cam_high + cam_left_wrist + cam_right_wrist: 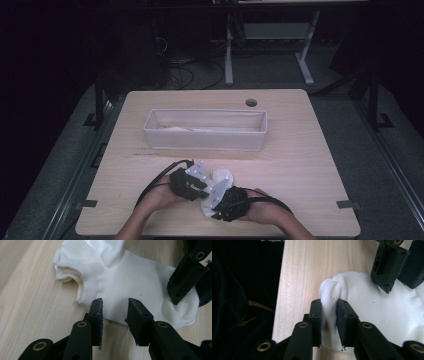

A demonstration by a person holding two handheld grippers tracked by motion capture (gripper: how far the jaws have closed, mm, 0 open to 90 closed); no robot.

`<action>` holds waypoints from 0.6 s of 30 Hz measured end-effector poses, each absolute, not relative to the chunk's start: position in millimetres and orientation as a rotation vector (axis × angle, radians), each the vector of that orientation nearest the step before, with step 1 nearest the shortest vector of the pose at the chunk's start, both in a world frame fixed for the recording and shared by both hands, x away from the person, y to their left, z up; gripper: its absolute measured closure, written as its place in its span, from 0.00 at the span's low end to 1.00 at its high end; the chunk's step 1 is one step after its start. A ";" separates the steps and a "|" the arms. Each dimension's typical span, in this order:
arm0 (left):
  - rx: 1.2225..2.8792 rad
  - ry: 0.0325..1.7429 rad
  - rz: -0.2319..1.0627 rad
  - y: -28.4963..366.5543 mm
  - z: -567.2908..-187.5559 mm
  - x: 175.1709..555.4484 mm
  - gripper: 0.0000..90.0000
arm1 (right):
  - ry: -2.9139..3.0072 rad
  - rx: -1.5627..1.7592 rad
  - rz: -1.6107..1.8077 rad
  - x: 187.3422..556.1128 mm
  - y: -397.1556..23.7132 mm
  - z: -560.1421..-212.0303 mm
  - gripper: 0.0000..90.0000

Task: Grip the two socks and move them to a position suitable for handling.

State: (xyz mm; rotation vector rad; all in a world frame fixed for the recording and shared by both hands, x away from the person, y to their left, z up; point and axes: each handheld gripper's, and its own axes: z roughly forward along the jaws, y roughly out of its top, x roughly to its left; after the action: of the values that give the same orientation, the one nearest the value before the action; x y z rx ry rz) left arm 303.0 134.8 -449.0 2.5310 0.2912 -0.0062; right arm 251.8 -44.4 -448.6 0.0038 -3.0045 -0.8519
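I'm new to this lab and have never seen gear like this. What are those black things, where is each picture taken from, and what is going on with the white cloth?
A person sits at a wooden table and holds a hand-held clamp with two black jaws in each hand. The high view looks down from above; the other two come from cameras riding on each clamp. The right gripper pinches a raised fold of a white sock that lies on the table. The left gripper rests at the sock's edge, jaws apart, pinching nothing. Behind the hands stands a long white fabric bin.
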 end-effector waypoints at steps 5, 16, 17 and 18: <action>2.532 0.280 -0.013 133.7 -449.0 299.9 0.73 | -2.990 0.025 -0.852 250.5 -45.6 -448.7 0.88; 2.503 0.246 0.027 126.5 -439.1 298.9 0.74 | -2.930 0.041 -0.848 246.5 -49.7 -449.0 0.89; 2.502 0.242 0.028 125.6 -438.4 299.3 0.75 | -2.924 0.038 -0.853 246.1 -50.5 -449.2 0.89; 2.500 0.241 0.027 124.6 -438.3 299.5 0.75 | -2.916 0.031 -0.852 245.8 -51.2 -449.2 0.89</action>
State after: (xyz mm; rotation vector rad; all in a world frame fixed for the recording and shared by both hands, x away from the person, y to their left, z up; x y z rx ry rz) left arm 299.5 124.6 -438.3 2.5000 0.2412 0.0265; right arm 245.8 -51.2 -449.2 0.0311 -2.9164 -0.8520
